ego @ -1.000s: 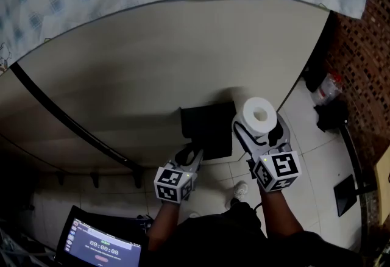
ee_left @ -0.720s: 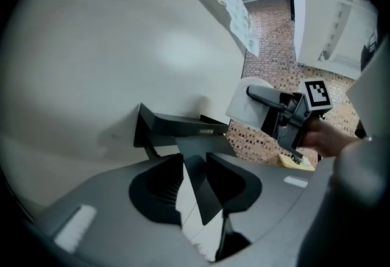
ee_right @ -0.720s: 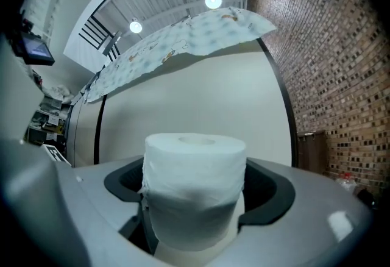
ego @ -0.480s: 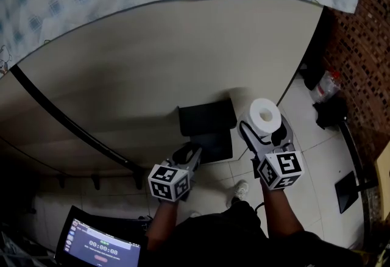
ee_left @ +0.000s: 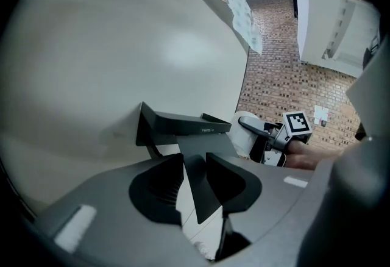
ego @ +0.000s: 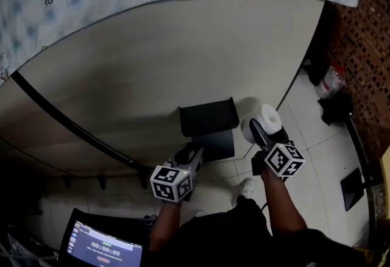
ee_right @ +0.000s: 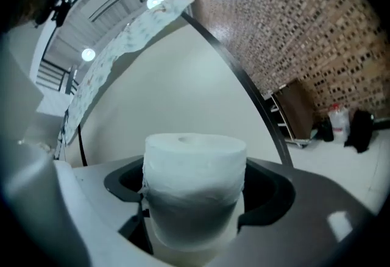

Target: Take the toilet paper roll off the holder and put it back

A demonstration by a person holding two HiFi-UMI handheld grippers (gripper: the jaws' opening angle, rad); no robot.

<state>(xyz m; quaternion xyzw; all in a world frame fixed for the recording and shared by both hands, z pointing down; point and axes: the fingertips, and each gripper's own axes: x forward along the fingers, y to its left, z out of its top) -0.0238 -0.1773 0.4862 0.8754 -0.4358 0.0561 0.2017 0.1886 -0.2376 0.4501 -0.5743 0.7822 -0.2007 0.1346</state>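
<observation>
Toilet paper roll (ego: 271,116) beside holder (ego: 207,114)
Right gripper (ego: 261,127) fingers clamp it; left gripper (ego: 191,155) fingers pinch the holder's lower plate.

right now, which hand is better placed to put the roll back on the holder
Right. The right gripper is clamped on the toilet paper roll, just beside the black holder. The left gripper is busy gripping the holder's lower flap and has no roll.

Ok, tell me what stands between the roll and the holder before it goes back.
Nothing visible does. The toilet paper roll, clamped in the right gripper, hangs beside the holder with only bare wall between them. The left gripper holds the holder's lower plate from the near side, clear of that gap.
</observation>
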